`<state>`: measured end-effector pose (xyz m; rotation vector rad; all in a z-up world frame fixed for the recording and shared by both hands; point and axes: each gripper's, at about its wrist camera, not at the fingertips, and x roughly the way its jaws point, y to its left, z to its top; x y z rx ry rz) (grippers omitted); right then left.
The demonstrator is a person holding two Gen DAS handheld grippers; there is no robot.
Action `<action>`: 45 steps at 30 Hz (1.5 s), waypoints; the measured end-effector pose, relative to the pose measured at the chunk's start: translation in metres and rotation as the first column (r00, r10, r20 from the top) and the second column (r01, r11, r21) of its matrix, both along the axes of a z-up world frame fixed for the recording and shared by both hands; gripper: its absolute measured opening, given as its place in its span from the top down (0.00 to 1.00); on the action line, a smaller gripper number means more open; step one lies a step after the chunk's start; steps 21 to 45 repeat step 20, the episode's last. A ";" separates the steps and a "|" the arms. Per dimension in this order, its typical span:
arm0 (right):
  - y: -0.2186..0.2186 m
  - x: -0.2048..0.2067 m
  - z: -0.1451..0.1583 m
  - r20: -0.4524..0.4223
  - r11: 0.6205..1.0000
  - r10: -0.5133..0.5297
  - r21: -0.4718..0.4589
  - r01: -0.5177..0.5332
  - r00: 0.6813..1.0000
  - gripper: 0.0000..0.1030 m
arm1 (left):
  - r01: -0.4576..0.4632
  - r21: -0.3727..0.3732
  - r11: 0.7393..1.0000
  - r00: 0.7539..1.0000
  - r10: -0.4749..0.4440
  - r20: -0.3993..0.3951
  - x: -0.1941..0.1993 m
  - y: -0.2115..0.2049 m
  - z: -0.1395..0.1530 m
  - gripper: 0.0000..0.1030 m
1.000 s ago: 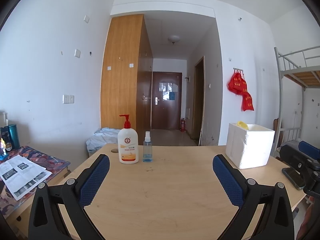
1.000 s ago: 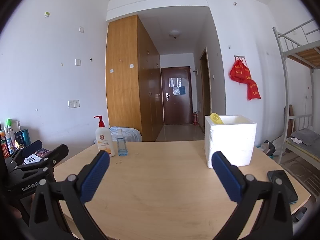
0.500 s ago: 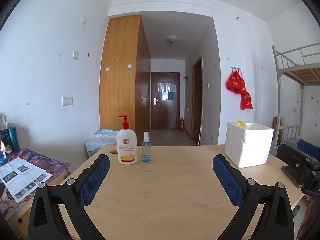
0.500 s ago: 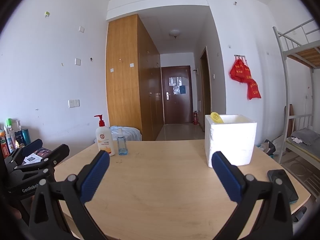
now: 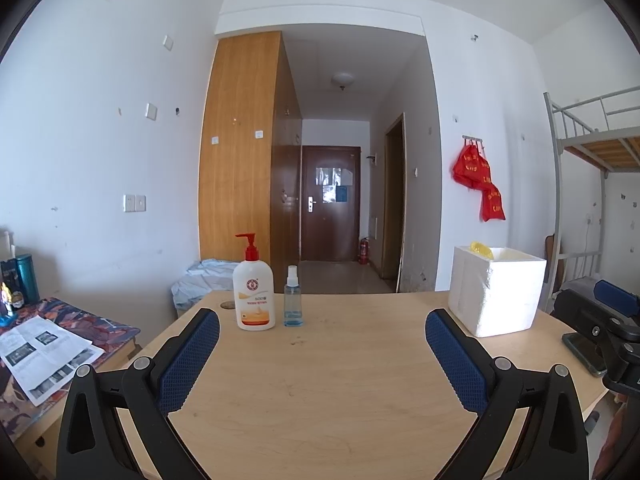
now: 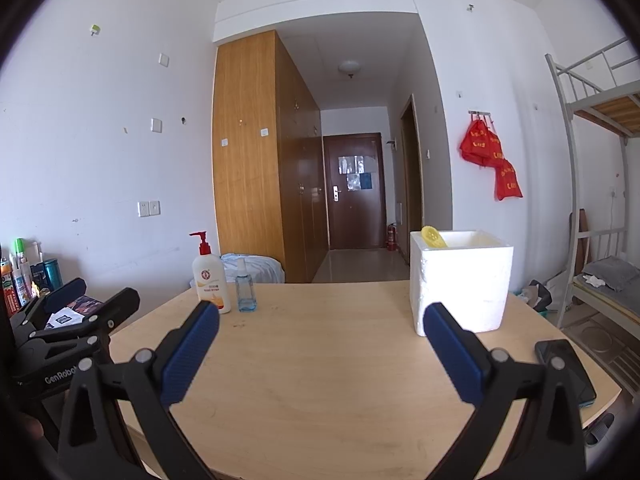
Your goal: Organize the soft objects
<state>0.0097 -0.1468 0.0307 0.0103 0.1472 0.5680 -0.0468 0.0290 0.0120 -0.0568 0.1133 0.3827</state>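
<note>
A yellow soft object [image 6: 434, 236] pokes above the rim of the white foam box [image 6: 460, 284], leaning against the box's far-left inner corner; its long axis cannot be told, since most of it is hidden inside. The box stands upright near the right edge of the worktop [image 6: 320, 360], toward the far side. A pump bottle [image 5: 253, 288] and a small spray bottle [image 5: 293, 298] stand upright just beside each other near the far-left corner. The middle and near part of the worktop lies bare between them. A dark phone [image 6: 564, 372] lies flat near the near-right edge. The left gripper [image 5: 322, 338] and right gripper [image 6: 321, 340] hover over the near edge, both spread wide and holding nothing.
</note>
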 end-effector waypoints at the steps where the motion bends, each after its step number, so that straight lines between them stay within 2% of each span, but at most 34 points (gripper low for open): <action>1: 0.000 0.000 0.000 0.000 1.000 -0.003 -0.001 0.003 1.000 0.00 | 0.000 -0.001 1.000 1.000 0.000 0.001 0.000 0.000 0.000 0.00; 45: 0.000 0.000 0.002 -0.003 1.000 0.000 -0.002 0.000 1.000 0.00 | 0.009 -0.002 1.000 1.000 -0.009 0.003 -0.001 0.001 0.003 0.00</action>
